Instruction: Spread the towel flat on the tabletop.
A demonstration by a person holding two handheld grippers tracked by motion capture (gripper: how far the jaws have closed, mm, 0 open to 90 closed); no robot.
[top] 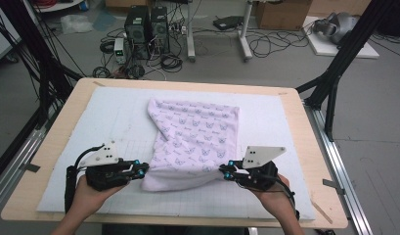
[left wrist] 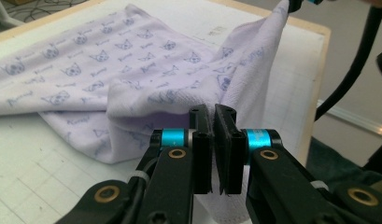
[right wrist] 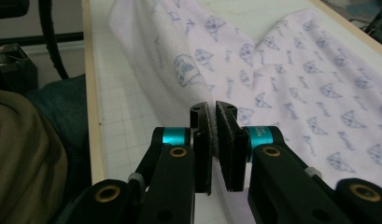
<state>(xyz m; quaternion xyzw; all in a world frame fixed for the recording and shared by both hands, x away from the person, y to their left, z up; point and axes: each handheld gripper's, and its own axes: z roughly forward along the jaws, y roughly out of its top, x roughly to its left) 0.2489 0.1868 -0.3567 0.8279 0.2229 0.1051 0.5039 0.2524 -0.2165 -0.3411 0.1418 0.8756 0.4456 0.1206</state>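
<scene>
Both grippers pinching cloth. Left gripper (top: 144,170) clamped on near-left corner of the towel (top: 195,139), right gripper (top: 225,172) clamped on near-right corner; in each gripper view jaws are pressed together w/ fabric sandwiched between them (left gripper (left wrist: 215,122), right gripper (right wrist: 213,122)).

Towel (left wrist: 100,65): pale lilac, small cat-face print, lying on the white gridded mat (top: 100,122) on the wooden table (top: 305,147). Near hem raised a bit off the mat and strung between my two pinch points; far part lies flat, w/ a fold/bunch along its left side. Towel (right wrist: 291,74) runs away from the jaws toward the far table edge.

Key relation: held hem runs left-right, parallel to near table edge; rest of cloth lies straight ahead of both grippers. Grippers roughly level w/ each other, neither nearer the far edge, each hand serves its own corner.

Judgement: next move prob. carries both corners together, forward over the body for a fold or up to shake flat. Needs equal travel, else hem skews.

Containers: none on table.
</scene>
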